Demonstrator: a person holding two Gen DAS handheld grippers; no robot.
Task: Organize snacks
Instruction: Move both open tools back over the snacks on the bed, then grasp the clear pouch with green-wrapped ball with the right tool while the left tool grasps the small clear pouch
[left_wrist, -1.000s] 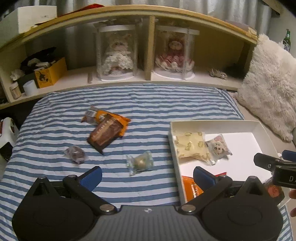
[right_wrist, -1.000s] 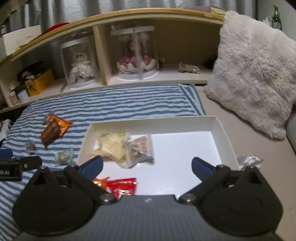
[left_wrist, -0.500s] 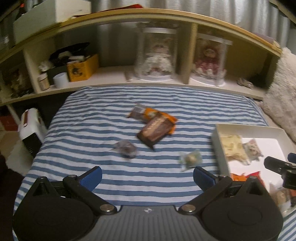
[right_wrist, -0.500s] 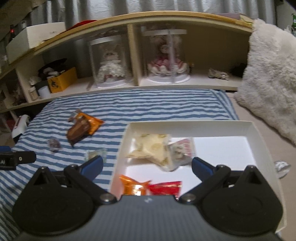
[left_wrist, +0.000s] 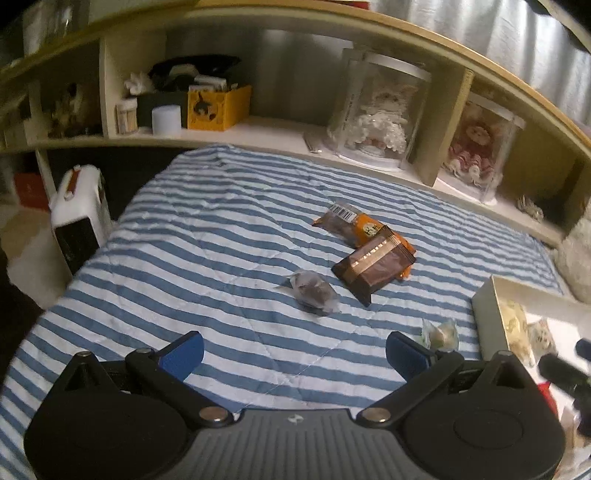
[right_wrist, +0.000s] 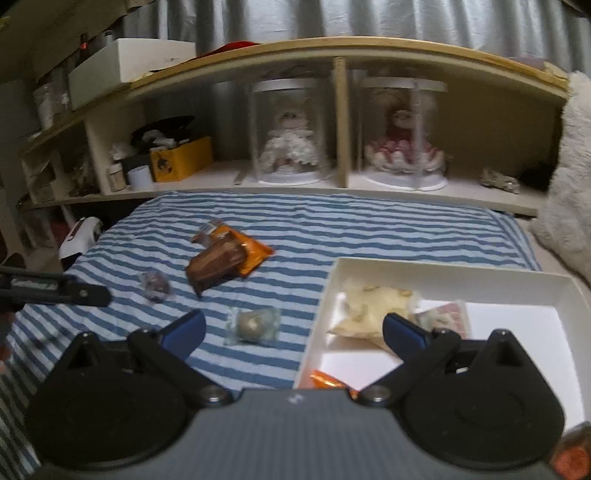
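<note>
Snacks (right_wrist: 373, 308) inside white box (right_wrist: 436, 271); four loose on bedspread (right_wrist: 332, 225).

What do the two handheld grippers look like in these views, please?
Both look alike. The left gripper and right gripper each have a grey ribbed body with a small white mark, two rounded black housings, and black linkage arms with silver pivot pins. Their fingers end in blue pads. No cables or sleeves are visible.

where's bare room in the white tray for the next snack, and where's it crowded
The white tray is bare across its right half, between the far wall and the right wall. Its left side is crowded: the yellow packet and pink packet sit together there, with the orange wrapper at the near left corner.
</note>
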